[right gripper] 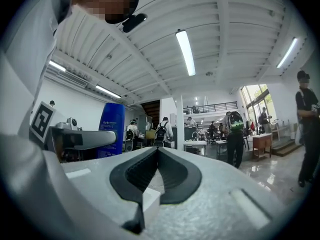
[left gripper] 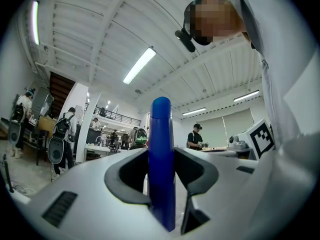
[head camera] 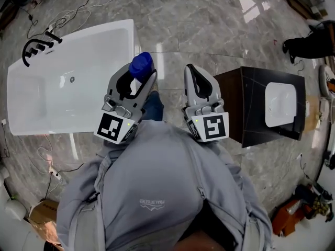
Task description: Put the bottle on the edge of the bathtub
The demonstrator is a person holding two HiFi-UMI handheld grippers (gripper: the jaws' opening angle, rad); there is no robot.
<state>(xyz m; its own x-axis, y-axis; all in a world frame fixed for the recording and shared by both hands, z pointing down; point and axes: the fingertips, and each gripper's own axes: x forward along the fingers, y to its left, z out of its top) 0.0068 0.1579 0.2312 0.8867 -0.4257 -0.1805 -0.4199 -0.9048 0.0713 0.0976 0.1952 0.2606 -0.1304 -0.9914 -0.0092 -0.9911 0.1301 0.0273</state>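
Observation:
A blue bottle (head camera: 141, 64) stands upright between the jaws of my left gripper (head camera: 140, 73), which is shut on it. It hangs just right of the near right corner of the white bathtub (head camera: 31, 109), above the marble floor. In the left gripper view the bottle (left gripper: 161, 129) rises between the two black pads, and the left gripper (left gripper: 161, 152) points up toward the ceiling. My right gripper (head camera: 189, 69) is held beside it, shut with nothing in it. Seen in the right gripper view, the right gripper (right gripper: 157, 150) has its pads meeting, and the bottle (right gripper: 111, 126) shows at the left.
A black faucet (head camera: 39, 45) sits at the tub's far left end. A dark cabinet (head camera: 246, 95) with a white basin (head camera: 282, 104) stands to the right. Cables (head camera: 68, 17) trail over the floor behind the tub. Several people stand far off in the hall.

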